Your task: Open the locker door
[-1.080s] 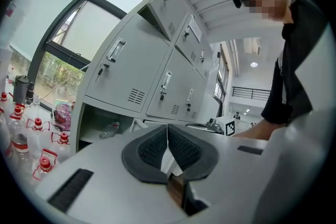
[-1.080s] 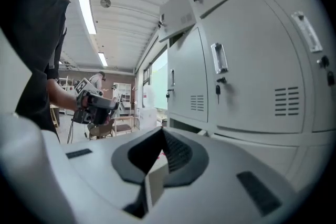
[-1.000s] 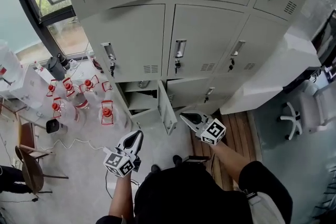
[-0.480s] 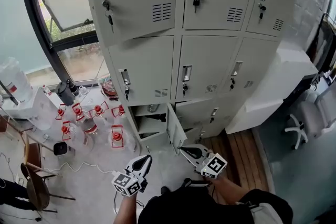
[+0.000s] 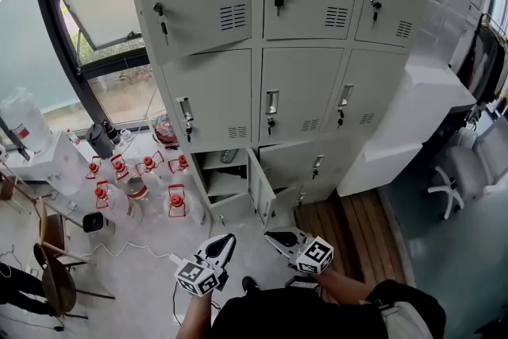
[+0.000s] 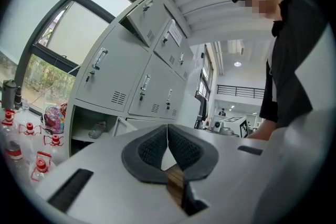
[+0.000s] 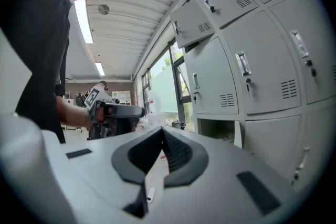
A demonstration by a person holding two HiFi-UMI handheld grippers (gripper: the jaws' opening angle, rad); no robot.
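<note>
The grey locker bank (image 5: 278,52) fills the upper head view. Its bottom-left compartment (image 5: 223,175) stands open, with the door (image 5: 259,189) swung out toward me. The other doors are closed, some with keys hanging in their locks. My left gripper (image 5: 229,237) is held low, well short of the lockers, its jaws shut with nothing between them. My right gripper (image 5: 269,234) hangs beside it, also shut and empty, just below the open door's edge. The left gripper (image 6: 167,126) view shows the open compartment (image 6: 89,127). The right gripper (image 7: 161,129) view shows it too, as the dark compartment (image 7: 216,129).
Several water jugs with red caps (image 5: 135,175) stand on the floor left of the lockers, below a window (image 5: 87,4). A wooden chair (image 5: 49,264) is at lower left. A white counter (image 5: 413,123) and an office chair (image 5: 468,171) are on the right, wooden boards (image 5: 345,220) below.
The head view has tilted up, so more of the top lockers shows. Both grippers have dropped lower in the view and drawn back from the open door, still shut.
</note>
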